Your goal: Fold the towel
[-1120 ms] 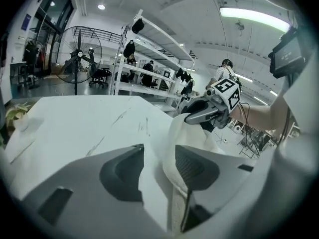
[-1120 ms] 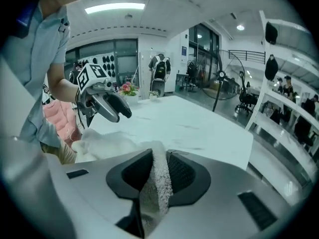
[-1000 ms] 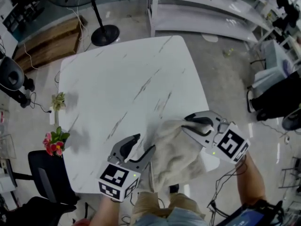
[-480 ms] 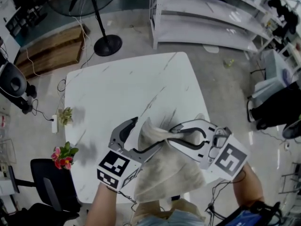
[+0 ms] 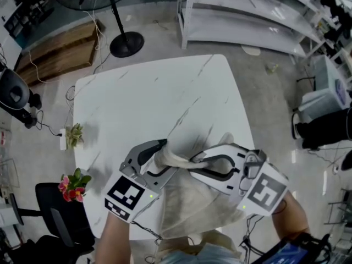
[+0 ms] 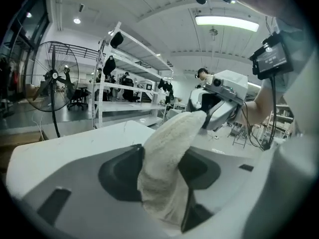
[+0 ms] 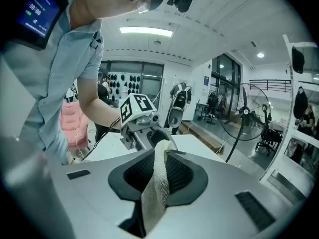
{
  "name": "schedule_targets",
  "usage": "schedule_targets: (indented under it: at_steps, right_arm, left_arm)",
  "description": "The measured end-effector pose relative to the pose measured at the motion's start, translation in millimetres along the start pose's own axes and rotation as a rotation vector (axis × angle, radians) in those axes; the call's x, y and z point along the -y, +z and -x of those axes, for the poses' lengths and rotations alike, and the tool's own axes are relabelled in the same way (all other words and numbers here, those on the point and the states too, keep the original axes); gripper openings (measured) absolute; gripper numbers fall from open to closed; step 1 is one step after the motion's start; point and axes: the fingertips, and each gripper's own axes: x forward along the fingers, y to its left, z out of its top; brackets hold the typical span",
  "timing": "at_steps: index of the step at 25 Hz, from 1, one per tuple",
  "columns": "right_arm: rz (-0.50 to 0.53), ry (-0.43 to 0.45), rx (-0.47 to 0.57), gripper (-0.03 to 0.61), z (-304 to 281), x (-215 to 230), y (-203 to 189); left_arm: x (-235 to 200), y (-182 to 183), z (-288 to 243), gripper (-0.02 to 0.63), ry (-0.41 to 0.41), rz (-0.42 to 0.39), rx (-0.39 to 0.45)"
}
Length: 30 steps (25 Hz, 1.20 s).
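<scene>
A cream towel (image 5: 192, 202) hangs over the near edge of the white marble table (image 5: 143, 103), with its top edge lifted. My left gripper (image 5: 168, 156) grips a thick bunch of that edge (image 6: 167, 168); its jaws have just been closing on it. Facing it close by, my right gripper (image 5: 193, 164) is shut on a thin fold of the same edge (image 7: 158, 183). A short stretch of cloth runs between the two. The right gripper (image 6: 219, 96) shows in the left gripper view, and the left gripper (image 7: 142, 118) shows in the right gripper view.
A fan stand (image 5: 125, 43) and white shelving (image 5: 247, 15) stand beyond the table. Red flowers (image 5: 71, 183), a small plant (image 5: 72, 135) and a black chair (image 5: 55, 208) are on the floor at the left. The person's legs are at the table's near edge.
Both grippers have risen and come together over the table's near part. The left one, earlier at the towel's left edge, now holds it. The towel's top edge is lifted.
</scene>
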Motion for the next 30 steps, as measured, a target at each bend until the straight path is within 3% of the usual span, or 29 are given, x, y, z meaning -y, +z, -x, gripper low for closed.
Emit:
schedule_targets:
  at_steps: [3,5,6,9,11,14,17,19,21,25,30]
  right_arm:
    - [-0.012,-0.003,0.011,0.069,-7.2,-2.8,-1.0]
    - [-0.005,-0.009,0.015,0.069,-12.7,-4.5,-1.9]
    - [-0.002,-0.007,0.016,0.076,-15.2,-6.0,-2.6]
    - [-0.011,0.020,0.000,0.203,-9.9,-10.7,-9.1]
    - [-0.028,0.024,-0.017,0.238,8.3,-7.7,-17.3]
    - [-0.085,-0.042,-0.039,0.242,40.6,6.8,-38.7]
    - [-0.238,-0.127,-0.052,0.238,60.8,22.3,-70.5]
    - [-0.316,-0.144,-0.065,0.230,64.0,33.5,-89.7]
    - [-0.324,-0.140,-0.084,0.227,56.7,47.2,-101.9]
    - [-0.280,-0.070,-0.071,0.224,21.7,65.8,-97.7]
    - [-0.191,0.142,-0.094,0.249,-25.3,52.1,-86.4]
  left_arm:
    - [-0.1,3.4,6.0,0.081,0.008,-0.006,0.027]
    - [-1.4,4.5,10.1,0.034,0.026,-0.005,0.039]
    - [-2.7,4.7,13.0,0.032,0.038,-0.006,0.043]
    - [-7.4,3.9,24.6,0.031,0.080,-0.016,0.037]
    - [-9.9,3.5,30.3,0.031,0.105,-0.023,0.023]
    - [-12.3,3.8,34.6,0.031,0.123,-0.045,0.012]
    - [-9.9,3.9,38.6,0.032,0.130,-0.074,0.003]
    - [-6.4,4.4,39.5,0.032,0.128,-0.087,-0.006]
    - [-3.6,5.9,39.1,0.032,0.127,-0.100,-0.013]
    - [-3.8,8.2,41.2,0.032,0.131,-0.121,-0.014]
    - [-3.3,14.7,46.3,0.032,0.119,-0.164,0.002]
